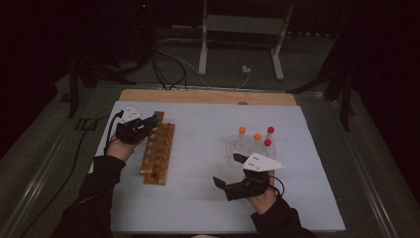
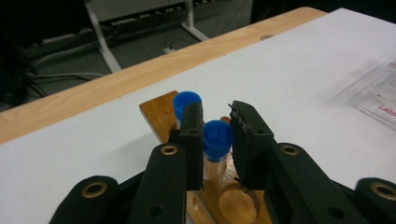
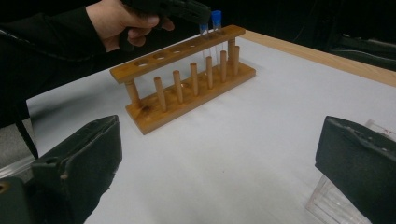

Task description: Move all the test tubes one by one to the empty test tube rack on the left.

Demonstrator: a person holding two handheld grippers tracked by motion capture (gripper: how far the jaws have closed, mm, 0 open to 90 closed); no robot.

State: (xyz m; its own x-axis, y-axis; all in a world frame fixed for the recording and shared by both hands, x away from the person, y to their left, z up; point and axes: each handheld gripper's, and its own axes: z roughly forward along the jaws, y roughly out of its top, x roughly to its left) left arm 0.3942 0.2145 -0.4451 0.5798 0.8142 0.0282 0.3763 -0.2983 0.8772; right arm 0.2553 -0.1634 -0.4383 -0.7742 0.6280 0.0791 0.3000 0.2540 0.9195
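Observation:
A wooden tube rack [image 1: 158,153] stands at the table's left. My left gripper [image 1: 150,124] reaches over its far end. In the left gripper view my left gripper [image 2: 216,122] is shut on the blue cap of a tube [image 2: 217,140] that stands in the rack's [image 2: 233,205] second hole from the far end. A second blue-capped tube [image 2: 186,101] fills the end hole beyond it. My right gripper [image 1: 229,169] hovers open over the table's right half, just in front of a clear plastic rack [image 1: 237,148]. Nothing lies between the wide-apart jaws of the right gripper [image 3: 219,154].
The clear rack holds two orange-capped tubes [image 1: 242,130] and two red-capped tubes [image 1: 270,130]. The wooden rack [image 3: 187,88] has several vacant holes toward its near end. White sheet covers the table [image 1: 198,198]; a wooden edge [image 1: 208,95] runs along the far side.

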